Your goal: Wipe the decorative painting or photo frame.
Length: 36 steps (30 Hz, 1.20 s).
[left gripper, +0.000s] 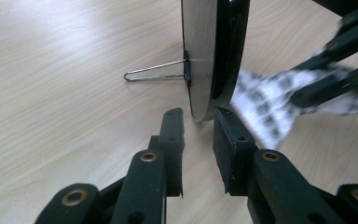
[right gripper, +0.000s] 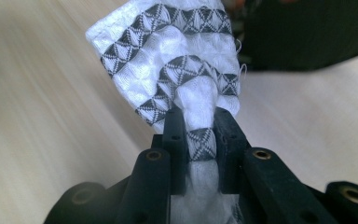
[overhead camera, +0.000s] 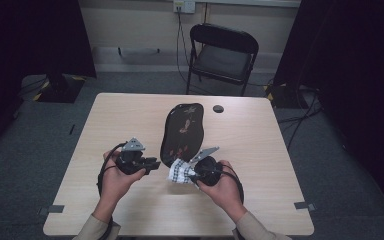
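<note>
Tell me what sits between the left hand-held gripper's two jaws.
In the left gripper view, the black tray's near edge sits just ahead of the gap; bare table lies below.

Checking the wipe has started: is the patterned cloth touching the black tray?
Touching. In the left gripper view the cloth, held by the right gripper, presses against the tray near its lower edge, with no gap showing.
</note>
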Each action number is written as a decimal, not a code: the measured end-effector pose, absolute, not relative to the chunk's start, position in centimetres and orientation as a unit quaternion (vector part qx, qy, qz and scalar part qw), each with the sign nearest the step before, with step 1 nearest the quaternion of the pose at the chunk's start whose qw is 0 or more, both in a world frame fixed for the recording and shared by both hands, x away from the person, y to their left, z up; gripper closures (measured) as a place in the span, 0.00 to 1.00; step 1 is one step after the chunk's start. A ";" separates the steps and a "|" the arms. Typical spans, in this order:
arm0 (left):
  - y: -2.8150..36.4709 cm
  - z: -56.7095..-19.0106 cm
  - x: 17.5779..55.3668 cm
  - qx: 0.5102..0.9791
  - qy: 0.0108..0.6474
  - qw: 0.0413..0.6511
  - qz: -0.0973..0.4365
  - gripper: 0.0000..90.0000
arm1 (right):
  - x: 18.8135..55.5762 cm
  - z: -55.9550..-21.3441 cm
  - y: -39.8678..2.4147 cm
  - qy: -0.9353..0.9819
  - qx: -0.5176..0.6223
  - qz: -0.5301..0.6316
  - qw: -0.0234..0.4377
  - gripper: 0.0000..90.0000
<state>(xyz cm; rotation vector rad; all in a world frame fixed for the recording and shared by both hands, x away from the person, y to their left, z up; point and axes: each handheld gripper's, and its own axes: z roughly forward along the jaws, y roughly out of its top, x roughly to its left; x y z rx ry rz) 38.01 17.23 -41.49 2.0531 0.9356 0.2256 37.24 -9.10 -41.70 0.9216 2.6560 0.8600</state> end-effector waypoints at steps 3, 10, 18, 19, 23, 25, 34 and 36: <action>17.2 -41.4 38.0 0.820 0.374 0.424 0.090 0.82 | 36.6 -39.3 -8.5 0.898 0.293 0.308 0.113 0.87; 17.5 -41.3 37.9 0.816 0.380 0.426 0.090 0.82 | 35.8 -35.1 -6.8 0.895 0.260 0.338 0.134 0.87; 18.0 -41.4 37.9 0.814 0.385 0.426 0.089 0.82 | 36.3 -37.2 -6.3 0.903 0.258 0.323 0.120 0.87; 18.1 -41.4 38.0 0.815 0.384 0.425 0.090 0.82 | 36.2 -37.5 -6.3 0.903 0.259 0.321 0.117 0.87; 18.0 -41.5 38.0 0.813 0.385 0.428 0.091 0.82 | 36.2 -39.6 -6.3 0.908 0.262 0.310 0.101 0.87; 18.0 -41.4 38.1 0.815 0.383 0.426 0.090 0.82 | 36.3 -40.7 -6.5 0.910 0.267 0.303 0.094 0.87; 17.8 -41.2 38.0 0.814 0.381 0.430 0.087 0.80 | 37.1 -44.6 -7.7 0.911 0.294 0.279 0.071 0.87; 17.8 -41.2 38.0 0.814 0.379 0.431 0.084 0.79 | 37.3 -45.1 -8.0 0.910 0.302 0.276 0.068 0.87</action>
